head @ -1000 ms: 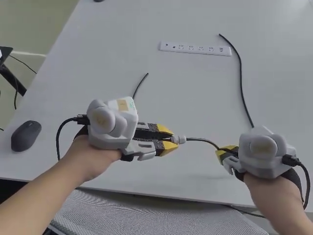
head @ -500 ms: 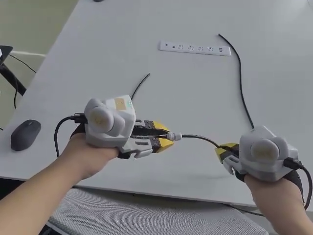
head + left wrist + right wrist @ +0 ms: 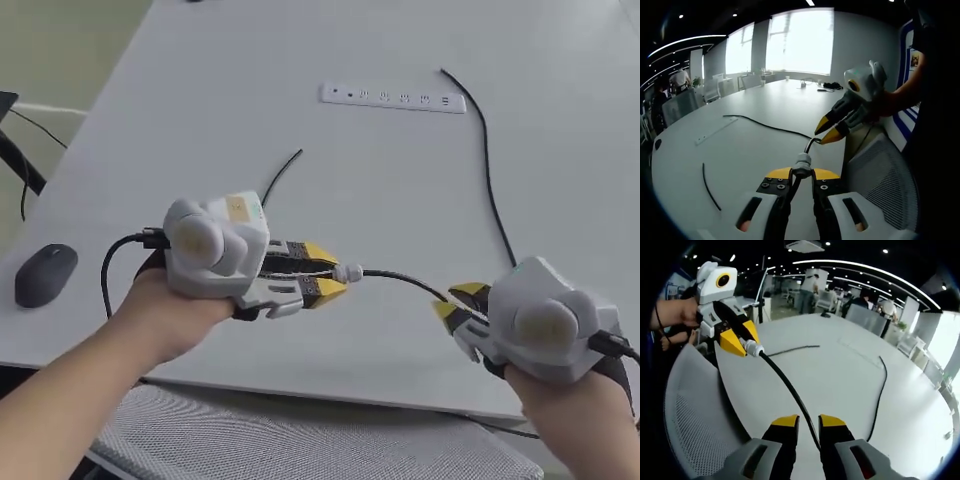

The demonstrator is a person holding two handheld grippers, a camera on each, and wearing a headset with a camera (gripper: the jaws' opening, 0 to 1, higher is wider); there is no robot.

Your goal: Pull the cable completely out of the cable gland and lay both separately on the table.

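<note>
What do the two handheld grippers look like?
Both the left gripper and right gripper have rounded light-grey housings, black jaws with yellow tips, and a black lead from the rear. The left one carries a pale yellow label on top. Forearms bare.

Left tongs (image 3: pixel 332 272), left of centre, clamped on white cable gland (image 3: pixel 349 272). Black cable (image 3: pixel 400 281) leaves gland and runs rightward in between yellow tips of right tongs (image 3: pixel 452 301), lower right; grip there unclear. White surface (image 3: pixel 200 120) beneath. Power strip (image 3: pixel 392 97) upper centre, long black lead (image 3: pixel 489 170) beside it. Short black wire (image 3: pixel 283 172) above left tongs. Mouse (image 3: pixel 45 275) at left edge.
</note>
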